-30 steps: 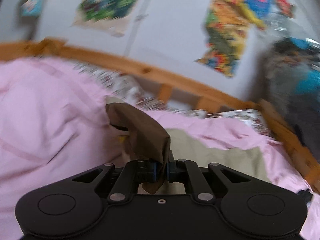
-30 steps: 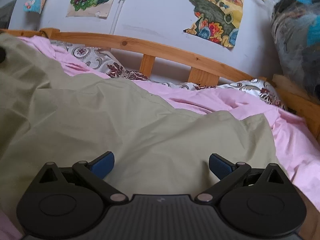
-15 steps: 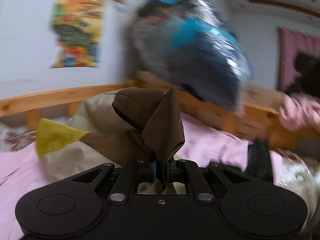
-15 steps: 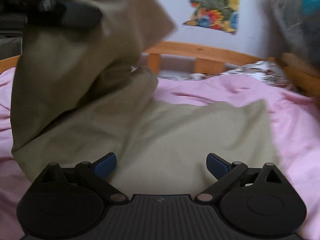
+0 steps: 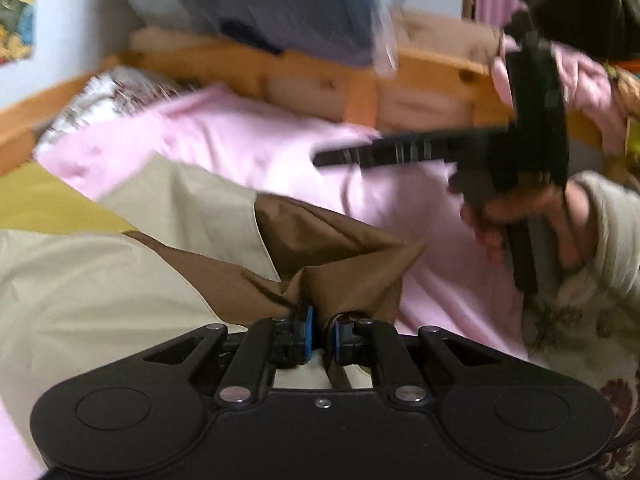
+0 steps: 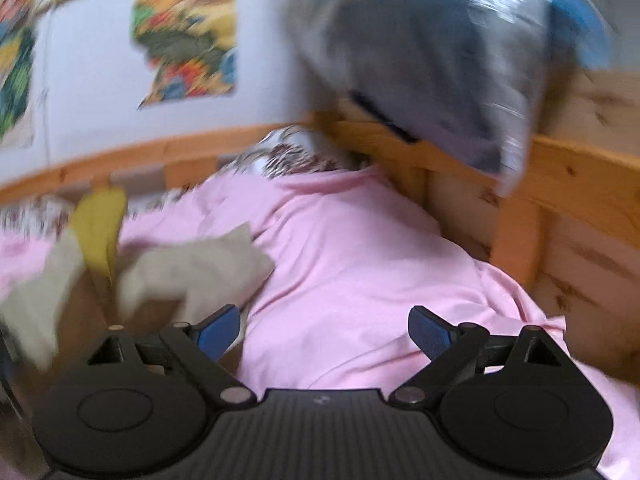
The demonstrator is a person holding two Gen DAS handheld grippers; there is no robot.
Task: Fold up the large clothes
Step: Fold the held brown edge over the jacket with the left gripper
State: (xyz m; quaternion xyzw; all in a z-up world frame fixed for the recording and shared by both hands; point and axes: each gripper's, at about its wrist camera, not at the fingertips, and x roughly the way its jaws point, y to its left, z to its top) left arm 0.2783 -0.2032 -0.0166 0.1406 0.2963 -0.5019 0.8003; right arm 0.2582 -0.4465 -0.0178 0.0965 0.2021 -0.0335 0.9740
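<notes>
Left gripper (image 5: 321,334) pinches brown cloth (image 5: 336,264) at 6 o'clock | right gripper (image 6: 323,330) wide, has been closing a little, empty | I judge folding just begun, cloth on pink bed (image 5: 248,148)

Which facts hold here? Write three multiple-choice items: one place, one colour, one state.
1. The garment lies on: A) floor B) pink sheet C) chair
2. The fold in the left gripper is: A) brown B) red C) blue
3. The right gripper is: A) shut on garment B) shut on sheet C) open

B: pink sheet shows around the garment.
A: brown cloth is pinched in it.
C: its jaws stand wide, have just been closing a little, with nothing between them.
</notes>
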